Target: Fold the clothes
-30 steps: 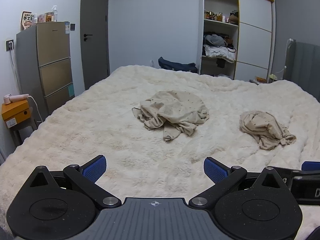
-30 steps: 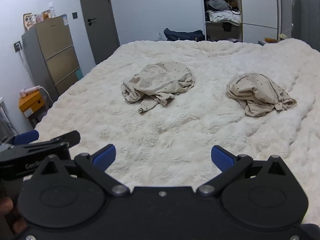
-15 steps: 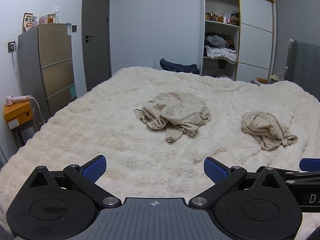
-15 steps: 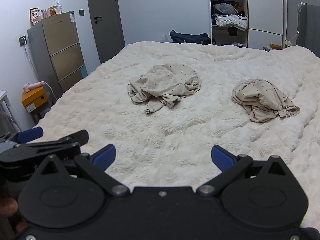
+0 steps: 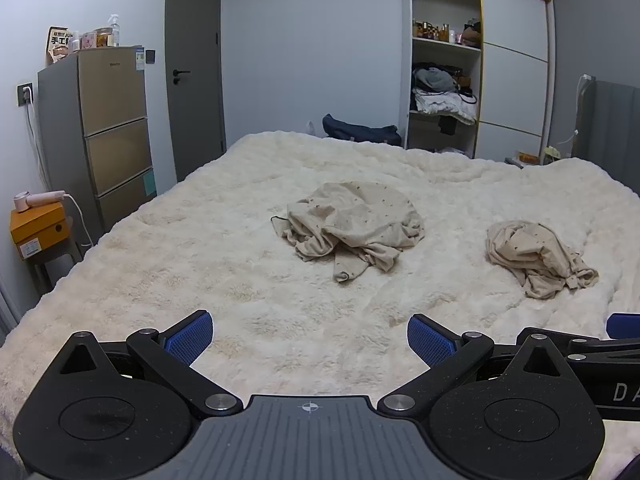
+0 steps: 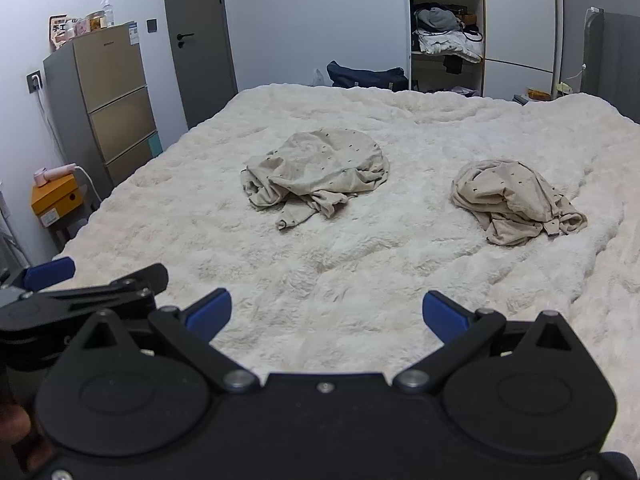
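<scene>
Wardrobe (image 5: 476,68) beyond the far edge of the bed (image 5: 240,264): open shelf section holding small bottles and jars on the upper shelf and a heap of grey, white and dark clothing on the shelf below; white door panels to its right are closed.

Larger beige garment (image 5: 352,224), crumpled, near the middle of the bed; dotted print; one narrow sleeve-like end trails toward the near edge, otherwise no clear long axis.

Smaller beige garment (image 5: 536,256), crumpled, right of the larger one and well apart from it; bunched tail points right.

Left gripper (image 5: 308,334): at the bed's near edge, blue-padded fingers spread wide, holding nothing, short of both garments.

Right gripper (image 6: 325,314): just beside the left, at the same edge, fingers likewise wide apart and empty.

Fridge (image 5: 100,128) left of the bed, packets and a spray bottle on top.
</scene>
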Motion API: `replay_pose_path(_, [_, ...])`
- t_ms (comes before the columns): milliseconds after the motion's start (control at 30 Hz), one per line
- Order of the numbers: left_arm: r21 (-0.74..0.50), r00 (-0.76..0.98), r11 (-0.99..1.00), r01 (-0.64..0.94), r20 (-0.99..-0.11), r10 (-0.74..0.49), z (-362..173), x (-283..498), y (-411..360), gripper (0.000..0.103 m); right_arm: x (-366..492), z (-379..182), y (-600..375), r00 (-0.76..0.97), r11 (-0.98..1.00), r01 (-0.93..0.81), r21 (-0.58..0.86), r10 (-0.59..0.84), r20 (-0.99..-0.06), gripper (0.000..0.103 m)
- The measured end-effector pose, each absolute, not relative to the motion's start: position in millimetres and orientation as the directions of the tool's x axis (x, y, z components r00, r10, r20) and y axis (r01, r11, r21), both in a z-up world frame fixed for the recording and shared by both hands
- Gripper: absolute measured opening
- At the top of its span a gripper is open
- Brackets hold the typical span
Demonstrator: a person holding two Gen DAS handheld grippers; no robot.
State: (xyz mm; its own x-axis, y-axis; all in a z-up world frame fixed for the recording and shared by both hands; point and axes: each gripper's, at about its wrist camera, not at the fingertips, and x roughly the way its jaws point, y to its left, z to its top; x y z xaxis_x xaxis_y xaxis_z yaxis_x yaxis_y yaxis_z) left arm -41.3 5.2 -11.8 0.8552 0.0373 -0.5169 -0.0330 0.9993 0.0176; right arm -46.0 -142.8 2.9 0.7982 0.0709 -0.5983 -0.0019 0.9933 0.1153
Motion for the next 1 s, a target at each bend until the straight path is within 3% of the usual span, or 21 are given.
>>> replay_pose_path(267, [0.045, 0.825, 0.998, -0.039, -0.562, 0.058, -15, -36, -1, 0.103, -46, 4, -143, 0.799, 0.993, 0.009, 0.116, 0.063, -0.598, 0.103])
replay_pose_path(1000, [0.035, 0.829, 0.999, -0.037, -0.557, 0.050, -16, -33, 0, 0.103, -42, -5, -153, 0.797, 0.991, 0.026, 0.130, 0.058, -0.601, 0.103])
